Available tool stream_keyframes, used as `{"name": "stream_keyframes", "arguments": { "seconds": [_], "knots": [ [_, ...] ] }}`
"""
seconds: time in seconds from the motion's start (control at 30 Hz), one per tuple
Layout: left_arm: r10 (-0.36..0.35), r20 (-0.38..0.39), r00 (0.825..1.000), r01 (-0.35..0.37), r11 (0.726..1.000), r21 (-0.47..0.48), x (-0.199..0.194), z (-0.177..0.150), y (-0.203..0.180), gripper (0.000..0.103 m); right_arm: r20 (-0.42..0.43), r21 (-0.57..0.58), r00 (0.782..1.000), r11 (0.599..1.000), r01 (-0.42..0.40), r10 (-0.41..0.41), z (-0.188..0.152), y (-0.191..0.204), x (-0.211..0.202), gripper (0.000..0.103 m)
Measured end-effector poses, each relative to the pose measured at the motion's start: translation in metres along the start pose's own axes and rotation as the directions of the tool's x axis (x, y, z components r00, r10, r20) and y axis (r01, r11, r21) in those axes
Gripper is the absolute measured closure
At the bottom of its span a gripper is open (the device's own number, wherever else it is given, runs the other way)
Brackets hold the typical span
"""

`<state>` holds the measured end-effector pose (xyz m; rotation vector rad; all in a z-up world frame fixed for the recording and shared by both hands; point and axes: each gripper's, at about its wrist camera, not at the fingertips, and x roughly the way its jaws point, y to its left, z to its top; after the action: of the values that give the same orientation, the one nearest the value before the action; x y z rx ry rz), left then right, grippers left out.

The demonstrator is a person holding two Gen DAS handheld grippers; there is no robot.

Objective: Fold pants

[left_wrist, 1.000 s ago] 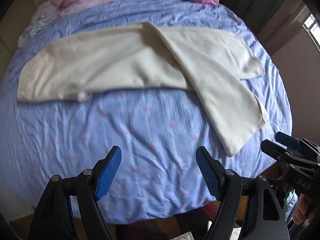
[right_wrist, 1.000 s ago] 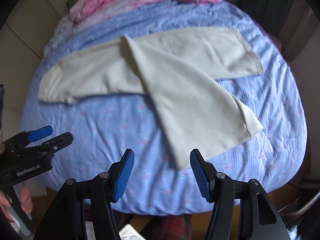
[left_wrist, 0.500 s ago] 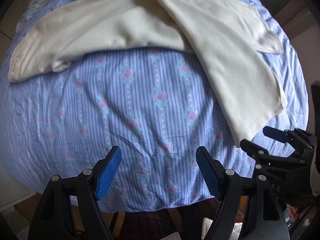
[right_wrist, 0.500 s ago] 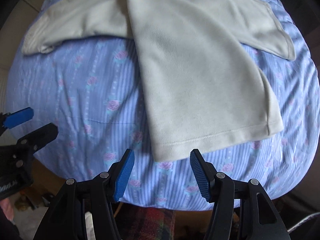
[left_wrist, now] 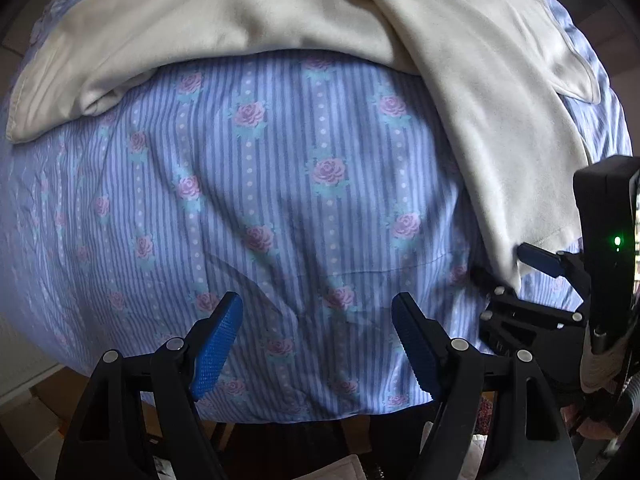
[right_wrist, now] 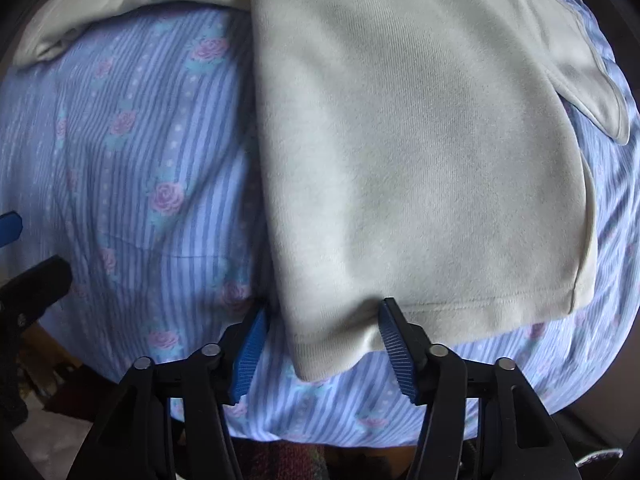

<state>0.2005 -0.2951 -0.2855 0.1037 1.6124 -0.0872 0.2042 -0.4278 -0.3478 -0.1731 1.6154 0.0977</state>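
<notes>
Cream-white soft knit pants (right_wrist: 420, 152) lie spread on a bed w/ a blue striped sheet printed w/ pink roses (left_wrist: 280, 200); one leg runs across the far side, the other angles down toward the near edge. Right claw (right_wrist: 320, 344) straddles the near left corner of that angled leg's hem, its blue ribbed pads (right_wrist: 250, 356) have just been closing in w/ the cloth between them, but a gap shows on the left side, so not clamped yet (right pad looks to touch the hem fold). Left claw (left_wrist: 316, 344) hangs over bare sheet, pads wide apart, nothing between them, well left of the hem. Right claw also shows at the left view's right edge, at the hem corner.
</notes>
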Motion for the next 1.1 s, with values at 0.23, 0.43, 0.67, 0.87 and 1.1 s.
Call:
{"name": "stream_keyframes", "arguments": {
  "seconds": [0.23, 0.43, 0.67, 0.87, 1.1],
  "knots": [
    [-0.007, 0.049, 0.999, 0.007, 1.0, 0.0, -0.02, 0.019, -0.017, 0.027, 0.127, 0.092, 0.99, 0.993, -0.073, 0.061, -0.008, -0.036, -0.051, 0.094],
    [-0.039, 0.159, 0.987, 0.042, 0.999, -0.018, -0.06, 0.045, -0.021, 0.027, 0.292, 0.181, 0.955, 0.978, -0.101, 0.044, -0.009, -0.088, -0.124, 0.094],
    [-0.08, 0.262, 0.962, 0.077, 0.997, 0.019, -0.103, 0.079, -0.041, 0.027, 0.412, 0.253, 0.91, 0.964, -0.08, -0.033, 0.028, -0.166, -0.189, 0.094],
    [-0.088, 0.302, 0.949, 0.071, 0.995, 0.067, -0.117, 0.101, -0.063, 0.027, 0.465, 0.288, 0.877, 0.957, -0.019, -0.123, 0.073, -0.219, -0.217, 0.094],
    [-0.077, 0.323, 0.943, 0.063, 0.997, 0.054, -0.126, 0.134, -0.076, 0.027, 0.465, 0.268, 0.869, 0.962, 0.046, -0.171, 0.124, -0.256, -0.219, 0.095]
  ]
}}
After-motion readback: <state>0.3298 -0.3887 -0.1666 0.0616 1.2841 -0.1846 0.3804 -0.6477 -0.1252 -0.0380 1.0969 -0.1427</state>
